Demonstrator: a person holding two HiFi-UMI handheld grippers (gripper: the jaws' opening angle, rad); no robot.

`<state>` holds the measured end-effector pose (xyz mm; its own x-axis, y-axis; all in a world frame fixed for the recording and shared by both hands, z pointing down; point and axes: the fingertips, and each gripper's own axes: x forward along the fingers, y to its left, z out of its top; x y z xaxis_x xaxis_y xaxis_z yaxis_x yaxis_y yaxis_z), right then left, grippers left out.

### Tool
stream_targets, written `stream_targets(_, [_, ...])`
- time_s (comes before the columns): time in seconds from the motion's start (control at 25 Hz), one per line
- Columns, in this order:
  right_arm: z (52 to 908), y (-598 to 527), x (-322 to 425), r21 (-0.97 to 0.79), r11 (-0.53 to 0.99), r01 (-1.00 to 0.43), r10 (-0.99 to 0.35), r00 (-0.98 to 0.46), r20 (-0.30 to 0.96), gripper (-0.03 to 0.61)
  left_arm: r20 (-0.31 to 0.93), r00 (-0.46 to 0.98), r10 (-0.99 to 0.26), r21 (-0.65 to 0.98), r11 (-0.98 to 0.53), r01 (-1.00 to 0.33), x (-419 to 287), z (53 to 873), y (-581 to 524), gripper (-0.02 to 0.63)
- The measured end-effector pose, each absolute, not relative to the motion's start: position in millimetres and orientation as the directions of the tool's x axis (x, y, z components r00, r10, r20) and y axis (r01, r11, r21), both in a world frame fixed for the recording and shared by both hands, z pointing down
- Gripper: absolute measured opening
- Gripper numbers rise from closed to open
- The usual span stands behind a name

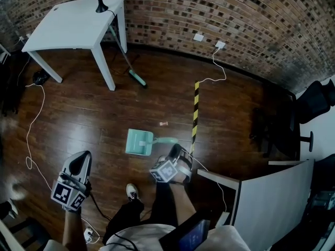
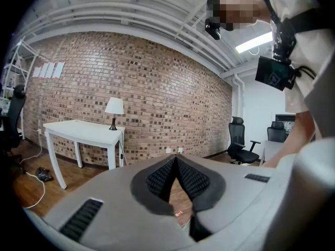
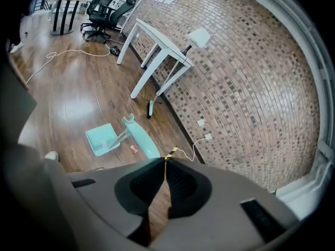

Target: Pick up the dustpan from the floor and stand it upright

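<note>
We look down on a dark wooden floor [image 1: 78, 114], closed off on the far side by a brick wall [image 1: 235, 14], with a white table [image 1: 73, 22] standing at the far left against it. Near the middle of the floor lies the dustpan [image 1: 140, 142], pale teal, its long axis running left to right. The square pan is at the left end and the handle [image 1: 166, 140] points right, toward our right gripper [image 1: 174, 149]. The pan looks flat on the boards. In the right gripper view the handle comes at us from the pan and ends at the tips of the jaws. These are drawn almost together and appear to pinch its end, with only a thin slit of floor showing lower down between the pads. Our left gripper [image 1: 84, 156] hangs at the near left, well apart from the dustpan. Its own view shows the jaws closed tip to tip with nothing in them, aimed toward the table and the wall. A black-and-yellow striped tape [image 1: 196, 114] runs near to far on the floor just right of the handle. Each gripper carries a marker cube [image 1: 165, 170] printed with black-and-white square codes, which are patterns rather than words. Pale sheets [image 2: 47, 69] on the wall are too small for us to read. A small red scrap [image 1: 164, 124] lies on the floor just beyond the dustpan.
</note>
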<state>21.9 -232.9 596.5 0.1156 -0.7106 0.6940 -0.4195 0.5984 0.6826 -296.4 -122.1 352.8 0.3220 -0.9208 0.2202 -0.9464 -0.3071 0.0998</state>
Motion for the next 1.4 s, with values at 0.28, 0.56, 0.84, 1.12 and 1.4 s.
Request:
stream_targets(0.28, [558, -219, 16, 0.634, 0.551, -0.542, -0.72, 0.075, 0.69, 0.005, 0.192, 0.338, -0.921, 0.109, -0.322, -0.94, -298, 339, -104, 0.002])
stream_targets(0.56, [492, -187, 22, 0.48, 0.418, -0.772, -0.747, 0.009, 0.665, 0.003, 0.144, 0.384, -0.912, 0.103, -0.372, -0.923, -304, 320, -75, 0.002])
stream_targets(0.84, [397, -169, 38, 0.361, 0.311, -0.879, -0.815, -0.051, 0.578, 0.002, 0.084, 0.441, -0.894, 0.042, -0.439, -0.898, -296, 283, -49, 0.003])
stream_targets(1.12, [332, -156, 52, 0.064, 0.327, -0.943, -0.837, -0.257, 0.484, 0.002, 0.064, 0.44, -0.896, 0.015, -0.44, -0.898, -261, 258, -50, 0.002])
stream_targets(1.4, [262, -152, 55, -0.134, 0.447, -0.884, -0.827, -0.466, 0.314, 0.002, 0.007, 0.402, -0.916, 0.037, -0.402, -0.915, -224, 227, -60, 0.0])
